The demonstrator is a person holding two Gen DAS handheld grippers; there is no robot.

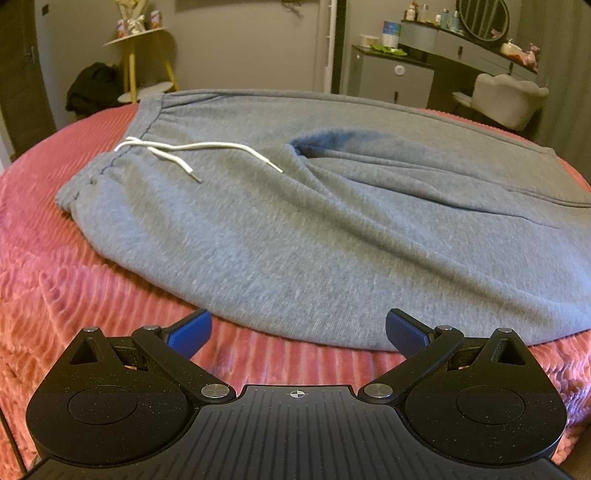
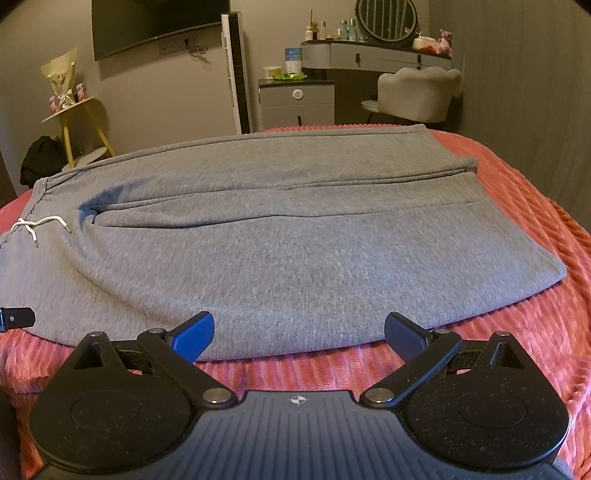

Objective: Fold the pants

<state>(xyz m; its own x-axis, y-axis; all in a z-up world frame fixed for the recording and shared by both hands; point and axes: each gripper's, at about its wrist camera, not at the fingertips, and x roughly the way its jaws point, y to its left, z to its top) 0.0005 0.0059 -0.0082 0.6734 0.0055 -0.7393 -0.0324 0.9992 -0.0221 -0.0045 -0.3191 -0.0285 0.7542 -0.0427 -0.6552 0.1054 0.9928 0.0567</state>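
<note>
Grey sweatpants point(image 1: 295, 229) lie flat across a pink ribbed bedspread point(image 1: 55, 280), waistband at the left with a white drawstring point(image 1: 192, 153), legs running right. In the right wrist view the pants point(image 2: 277, 251) show both legs side by side, hems at the right. My left gripper point(image 1: 298, 334) is open and empty, its blue pads point(image 1: 190, 332) just short of the pants' near edge by the waist end. My right gripper point(image 2: 299, 336) is open and empty at the near edge of the leg. The left gripper's tip point(image 2: 16, 318) shows at the left edge of the right wrist view.
Beyond the bed stand a yellow-legged side table point(image 1: 144, 62), a grey cabinet point(image 2: 297, 101), a vanity with an oval mirror point(image 2: 386, 22), a pale chair point(image 2: 419, 92) and a tower fan point(image 2: 236, 74). A dark bundle point(image 1: 92, 88) lies on the floor.
</note>
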